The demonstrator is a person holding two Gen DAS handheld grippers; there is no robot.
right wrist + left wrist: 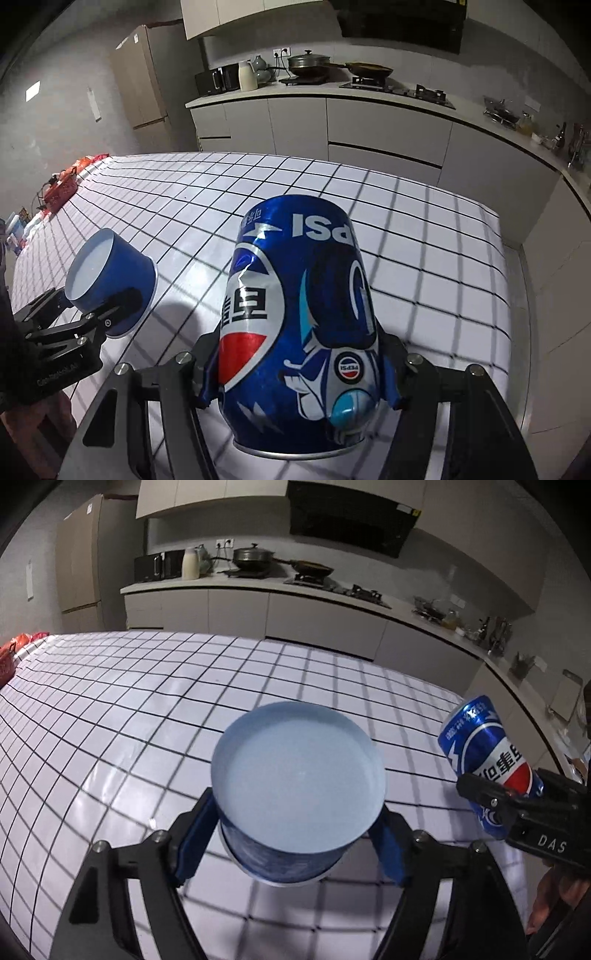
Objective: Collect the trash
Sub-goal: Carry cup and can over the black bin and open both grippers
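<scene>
1. Kitchen setting: a table (110,716) covered in a white cloth with a black grid fills the lower view; every place below is given relative to this table.
2. Nearest, just above the table's near edge, the left gripper (291,834) is clamped on a blue paper cup (295,775). Its blue pads press the cup's sides close to the wide rim, and the pale base faces the camera.
3. The cup looks thin and light, so it would likely crush under a hard squeeze. The stiffer rolled rim is probably the safest place to grip.
4. Beside it, toward the table's right side, the right gripper (299,373) grasps a blue Pepsi can (299,314) across its lower body. The can is held off the table and appears upside down, since its lettering reads inverted.
5. A crease shows in the can's wall, which suggests it is empty, light and easily dented. Its glossy metal may be slippery, so a hold across the middle of the body seems best.
6. At the table's far left corner sits a red basket (61,190).
7. Beyond the table runs a pale kitchen counter (258,585) carrying a lidded pot (253,555) and a frying pan (314,568).
8. No trash bin is visible anywhere.
</scene>
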